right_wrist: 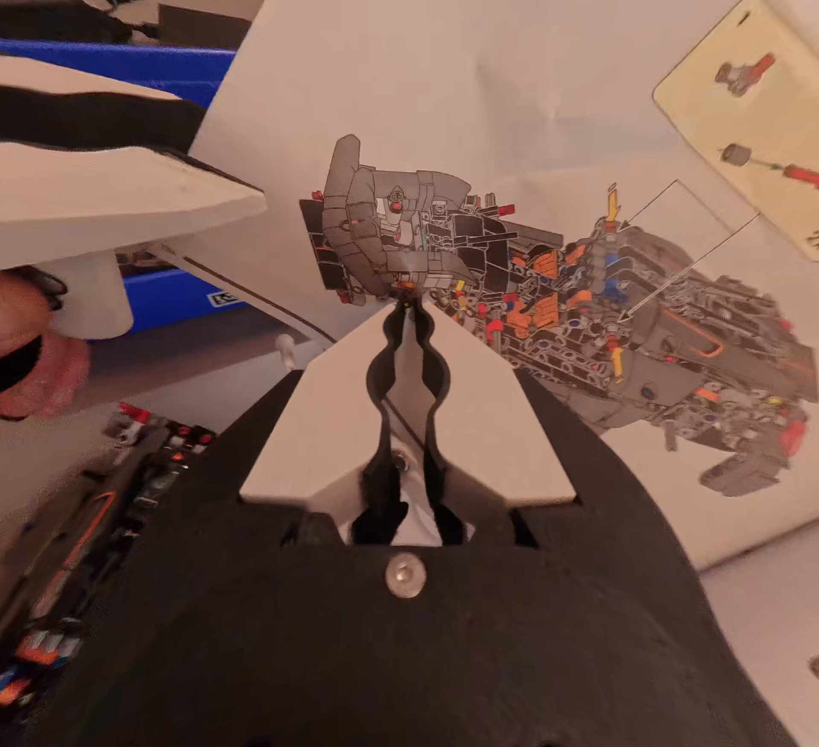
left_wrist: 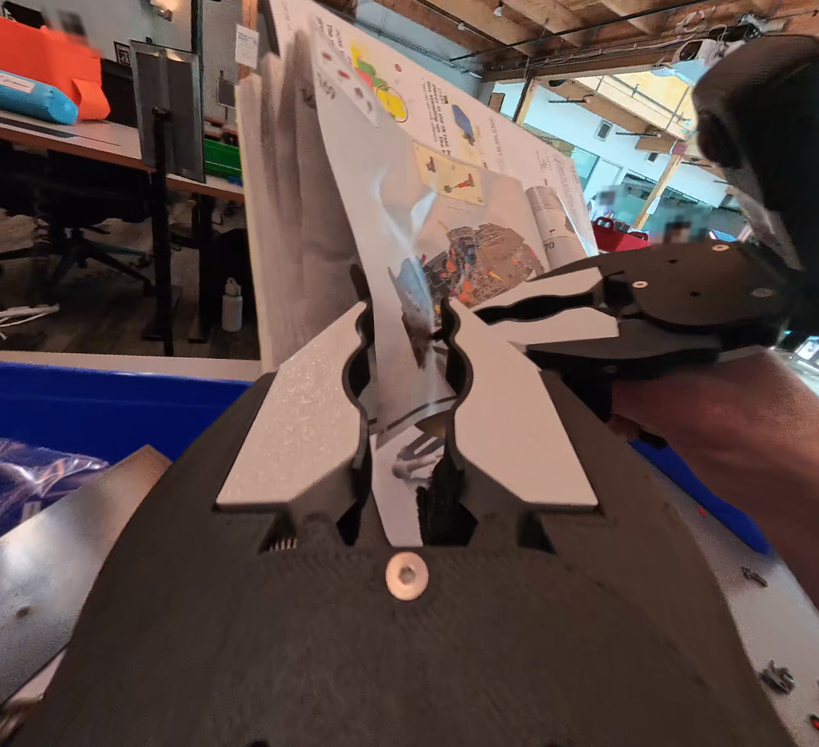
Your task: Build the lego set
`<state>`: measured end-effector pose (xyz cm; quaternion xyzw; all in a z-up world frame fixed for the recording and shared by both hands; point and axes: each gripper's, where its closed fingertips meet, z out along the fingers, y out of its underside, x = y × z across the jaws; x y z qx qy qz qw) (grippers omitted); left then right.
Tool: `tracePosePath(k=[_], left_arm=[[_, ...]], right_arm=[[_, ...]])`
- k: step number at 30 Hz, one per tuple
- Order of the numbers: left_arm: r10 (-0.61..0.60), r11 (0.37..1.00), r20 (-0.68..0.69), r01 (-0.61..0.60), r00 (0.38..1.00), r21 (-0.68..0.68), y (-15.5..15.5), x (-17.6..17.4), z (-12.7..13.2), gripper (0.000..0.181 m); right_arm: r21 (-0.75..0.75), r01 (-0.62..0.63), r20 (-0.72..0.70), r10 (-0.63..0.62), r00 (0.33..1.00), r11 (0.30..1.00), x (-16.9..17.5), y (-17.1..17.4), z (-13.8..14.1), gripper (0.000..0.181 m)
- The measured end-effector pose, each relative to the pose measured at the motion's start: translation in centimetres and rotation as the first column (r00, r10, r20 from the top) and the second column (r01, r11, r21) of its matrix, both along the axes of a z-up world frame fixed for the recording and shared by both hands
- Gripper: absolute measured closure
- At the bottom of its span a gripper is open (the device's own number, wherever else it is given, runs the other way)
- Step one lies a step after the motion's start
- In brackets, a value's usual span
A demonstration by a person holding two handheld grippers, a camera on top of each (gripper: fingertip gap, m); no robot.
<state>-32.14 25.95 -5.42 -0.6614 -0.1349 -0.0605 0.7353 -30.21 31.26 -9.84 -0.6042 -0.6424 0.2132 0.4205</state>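
The open instruction booklet (left_wrist: 469, 176) carries printed page numbers, text lines and step diagrams; their wording is not reproduced here. Left of the booklet, a small paper notice (left_wrist: 246, 45) hangs, illegible.

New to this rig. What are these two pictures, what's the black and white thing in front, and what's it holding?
No robot arm here: a person holds a two-finger gripper in each hand, and each gripper carries a wide-angle camera looking along its fingers. One picture is from the left gripper, the other from the right gripper. The black body with white fingers filling the foreground is that camera's own gripper.

Both grippers hold the instruction booklet for the lego set. A page stands on edge between the left gripper's fingers, though its jaws show gaps beside the paper. The right gripper looks shut on a page, over a printed drawing of the model.

In the right view, the partly built lego model lies on the table at lower left, blurred. A blue bin sits beside it.
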Motion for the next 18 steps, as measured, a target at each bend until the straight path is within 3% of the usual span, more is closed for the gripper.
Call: tracePosePath(k=[3,6,10,12,15,18], left_arm=[[0.043,0.998,-0.067,-0.046,0.997,-0.040,-1.6,-1.3,-0.8,0.148],[0.074,0.995,-0.140,-0.084,0.987,-0.061,-3.2,-2.0,-0.9,0.144],[0.064,0.993,-0.169,-0.078,0.984,-0.083,-3.4,-2.4,-1.1,0.141],[0.055,0.989,-0.173,-0.077,0.983,-0.124,-2.9,-2.7,-1.5,0.131],[-0.017,0.983,-0.062,0.005,0.998,-0.185,-1.2,-3.4,-2.9,0.106],[-0.157,0.962,0.162,0.188,0.974,-0.200,0.9,-3.7,-4.9,0.106]], right_arm=[[-0.128,-0.052,-0.060,0.045,0.997,0.990,1.2,-1.4,0.2,0.175],[-0.105,-0.049,-0.207,0.027,0.978,0.993,4.1,-1.0,2.8,0.178],[-0.038,0.137,-0.305,-0.142,0.942,0.990,9.7,3.1,5.0,0.178],[-0.024,0.221,-0.340,-0.216,0.915,0.975,12.8,5.2,5.7,0.170],[-0.066,0.236,-0.402,-0.242,0.883,0.969,16.7,7.1,6.5,0.151],[-0.102,0.225,-0.385,-0.247,0.889,0.969,18.0,8.1,5.8,0.146]])
